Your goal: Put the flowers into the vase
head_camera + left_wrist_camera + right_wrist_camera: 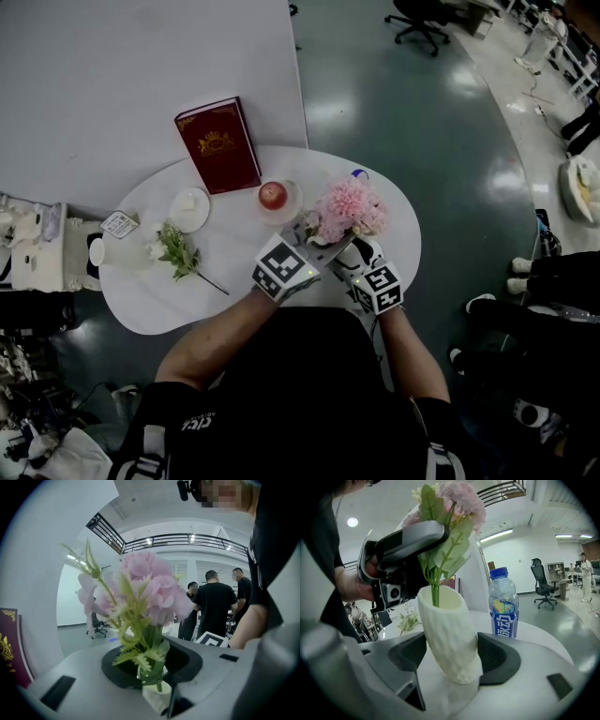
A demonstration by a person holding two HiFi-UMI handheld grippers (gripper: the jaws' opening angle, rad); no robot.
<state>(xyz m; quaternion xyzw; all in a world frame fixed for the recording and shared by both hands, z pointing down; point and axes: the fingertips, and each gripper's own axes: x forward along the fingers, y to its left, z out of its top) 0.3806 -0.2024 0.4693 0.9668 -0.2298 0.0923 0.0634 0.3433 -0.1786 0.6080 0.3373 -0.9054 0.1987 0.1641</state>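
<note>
Near the white worktop's (234,246) right edge, the right claw (452,656) is clamped around the ribbed white vase (447,630), holding it tilted. The left claw (152,670) pinches the pink flowers (150,590) by their green stems, whose ends dip into the vase's mouth. Another sprig (178,251) of white flowers lies on the worktop, well apart to the left.
</note>
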